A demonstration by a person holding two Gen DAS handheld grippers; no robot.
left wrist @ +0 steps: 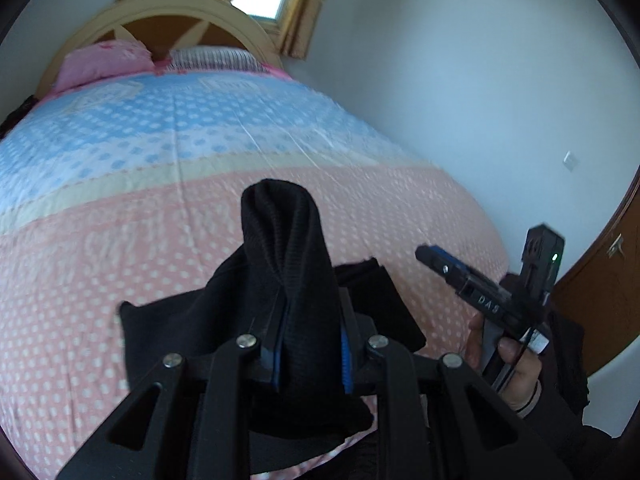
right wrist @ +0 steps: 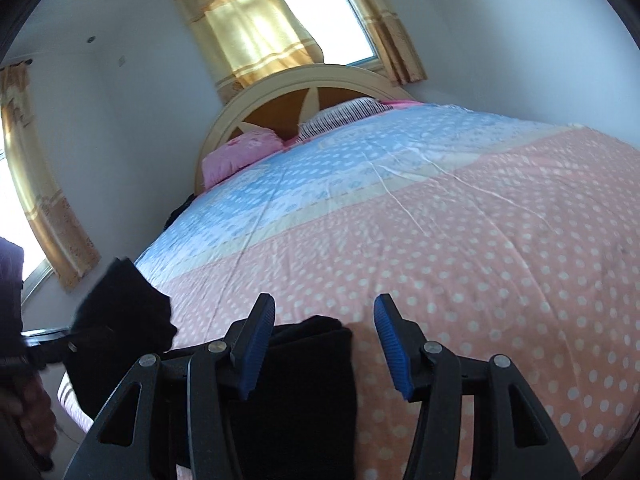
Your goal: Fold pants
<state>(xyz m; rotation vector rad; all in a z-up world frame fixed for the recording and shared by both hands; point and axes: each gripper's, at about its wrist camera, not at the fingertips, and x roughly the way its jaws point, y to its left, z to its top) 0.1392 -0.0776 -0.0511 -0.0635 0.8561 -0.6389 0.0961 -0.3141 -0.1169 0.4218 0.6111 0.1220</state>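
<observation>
Black pants [left wrist: 288,240] are bunched up between the fingers of my left gripper [left wrist: 308,360], which is shut on them and lifts a ribbed fold above the bed. The rest of the pants [left wrist: 384,304] lies on the pink dotted bedspread. My right gripper [right wrist: 324,344] is open and empty, with its blue pads [right wrist: 390,344] above the flat part of the pants [right wrist: 304,380]. In the left wrist view the right gripper [left wrist: 436,260] is off to the right. In the right wrist view the lifted fold [right wrist: 124,304] hangs at the left.
The bed [right wrist: 480,240] has a pink and blue dotted cover, a pink pillow [right wrist: 240,152] and a rounded headboard [right wrist: 304,80]. A white wall [left wrist: 460,80] and a brown door [left wrist: 600,300] stand to the right. Curtained windows [right wrist: 320,20] are behind the bed.
</observation>
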